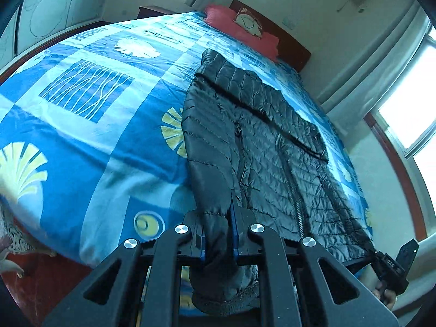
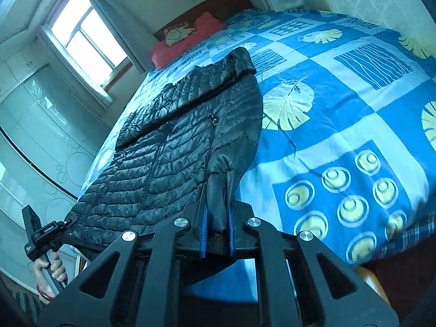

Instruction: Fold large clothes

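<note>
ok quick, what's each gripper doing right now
left gripper: shut on a cuff of the black puffer jacket.
right gripper: shut on the other cuff.

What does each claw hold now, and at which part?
Left claw and right claw each pinch a sleeve cuff of the black puffer jacket.

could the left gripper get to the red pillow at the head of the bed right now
Probably not. The left gripper is shut on a sleeve of the black jacket, and the red pillow lies across the bed.
</note>
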{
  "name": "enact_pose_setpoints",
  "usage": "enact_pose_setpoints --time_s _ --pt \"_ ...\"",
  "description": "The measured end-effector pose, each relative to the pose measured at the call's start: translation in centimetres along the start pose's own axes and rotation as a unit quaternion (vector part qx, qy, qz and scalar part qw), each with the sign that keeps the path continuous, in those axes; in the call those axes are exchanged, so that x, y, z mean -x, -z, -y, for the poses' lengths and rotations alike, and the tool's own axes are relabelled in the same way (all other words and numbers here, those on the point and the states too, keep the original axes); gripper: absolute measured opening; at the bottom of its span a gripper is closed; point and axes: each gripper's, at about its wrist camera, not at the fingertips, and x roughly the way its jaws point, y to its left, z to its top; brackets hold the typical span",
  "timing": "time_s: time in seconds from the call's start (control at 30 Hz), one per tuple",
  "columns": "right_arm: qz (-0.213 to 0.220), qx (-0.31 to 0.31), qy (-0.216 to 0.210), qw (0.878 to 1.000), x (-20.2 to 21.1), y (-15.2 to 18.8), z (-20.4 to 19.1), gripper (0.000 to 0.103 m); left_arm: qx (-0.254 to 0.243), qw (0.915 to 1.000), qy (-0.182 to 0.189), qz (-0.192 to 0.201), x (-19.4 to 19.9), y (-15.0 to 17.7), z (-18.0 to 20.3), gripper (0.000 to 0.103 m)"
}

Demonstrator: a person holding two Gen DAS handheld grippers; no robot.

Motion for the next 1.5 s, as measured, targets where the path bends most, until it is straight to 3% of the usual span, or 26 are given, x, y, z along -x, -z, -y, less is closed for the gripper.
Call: enact_pose_setpoints --time_s 0.17,0.37,0.7,0.93,1.1,1.27,1.5 --pt "-0.001 -0.023 -0.014 1.0 2.0 1.4 0.8 0.011 0.001 1.0 0.006 -0.005 1.9 1.3 -0.2 0.012" --pt "0.018 -0.072 -0.073 0.995 3.8 0.6 1.5 0.011 0.034 0.9985 0.043 0.009 5.3 1.1 -0.4 0.012" --pt "0.069 -0.082 -0.171 0.979 0.3 -8.2 -0.3 0.011 -0.006 0.993 0.106 0.053 4.4 -6.9 2.9 0.012" --pt "0.07 -0.076 -0.193 0.976 -6.1 -16.2 -1.4 0.011 -0.017 0.9921 0.113 0.051 -1.6 -14.7 3.8 0.013" --pt "0.057 -0.085 -0.179 0.978 -11.8 -20.4 -1.4 0.011 -0.001 0.9929 0.114 0.033 -8.1 -19.3 3.5 0.013" --pt "0.02 -0.11 -0.149 0.983 -18.6 -22.8 -0.2 0.012 0.026 0.9954 0.092 -0.006 -15.6 -21.7 2.3 0.013" --pt "-0.028 -0.136 -0.095 0.986 -27.3 -24.2 2.4 0.012 0.047 0.9957 0.059 -0.053 -23.7 -22.7 0.6 0.013"
